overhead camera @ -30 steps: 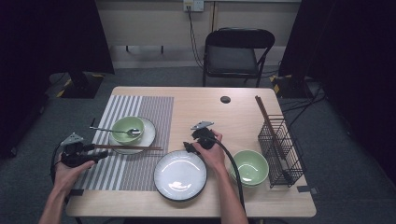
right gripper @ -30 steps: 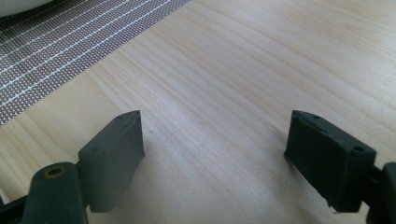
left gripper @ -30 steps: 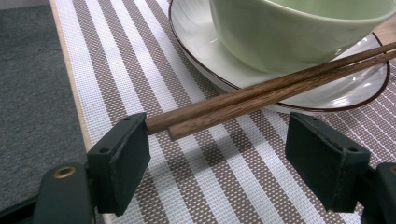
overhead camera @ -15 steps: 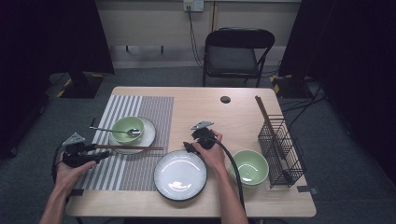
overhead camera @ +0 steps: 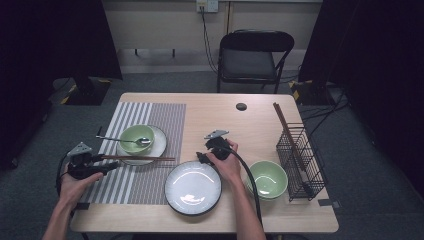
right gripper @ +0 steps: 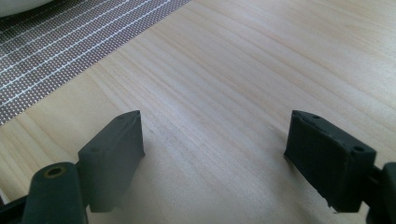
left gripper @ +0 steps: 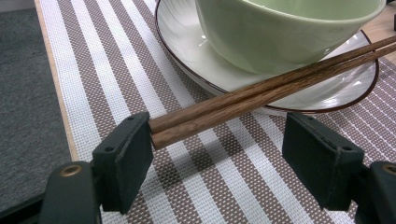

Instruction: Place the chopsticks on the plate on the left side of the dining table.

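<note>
Chopsticks (left gripper: 261,95) lay across the near rim of the white saucer (left gripper: 336,88) under the green bowl (left gripper: 285,28), their butt ends resting on the striped placemat (overhead camera: 135,150) between the left gripper (overhead camera: 107,165)'s wide-set jaws, against one pad with the other pad well clear. Further right sat the empty white plate (overhead camera: 193,187), then the right gripper (overhead camera: 202,157), jaws spread over bare table (right gripper: 243,70) with nothing between them, then a second green bowl (overhead camera: 268,178) beside the wire rack (overhead camera: 300,160)
</note>
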